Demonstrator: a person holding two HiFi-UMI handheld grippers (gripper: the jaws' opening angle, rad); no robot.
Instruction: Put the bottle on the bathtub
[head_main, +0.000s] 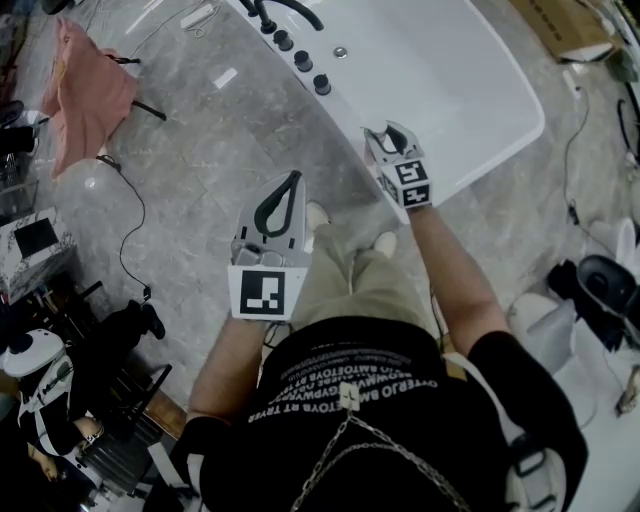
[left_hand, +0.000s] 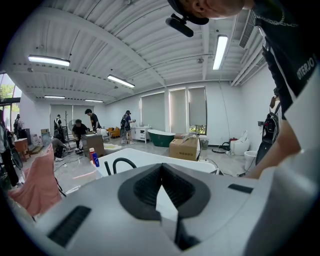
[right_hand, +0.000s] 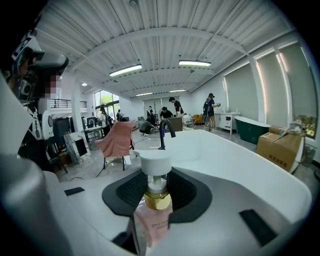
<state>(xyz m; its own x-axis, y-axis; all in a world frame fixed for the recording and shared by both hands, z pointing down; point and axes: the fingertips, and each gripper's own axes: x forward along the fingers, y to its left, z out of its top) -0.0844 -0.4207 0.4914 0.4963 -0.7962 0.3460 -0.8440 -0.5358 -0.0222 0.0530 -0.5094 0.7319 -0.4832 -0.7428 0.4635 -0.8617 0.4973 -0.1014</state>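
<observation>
Grey marbled floor fills the left of the head view, with a white bathtub slanting across the upper right. The right gripper is held at the tub's near long edge, close to its near right corner. In the right gripper view its jaws are clamped on a bottle with a pale pink body, a gold collar and a white pump cap; the bottle stands upright between the dark pads, above the tub's broad white rim. Whether its base touches the rim cannot be told.

The left gripper hangs over the floor, short of the tub's edge and well apart from the right one; its jaws meet at the tips with nothing between them. Beyond the bottle a black faucet rises at the tub's far end, and black knobs line that edge; a pink towel hangs on a stand off the floor's left edge; a cardboard box sits beyond the tub's right side.
</observation>
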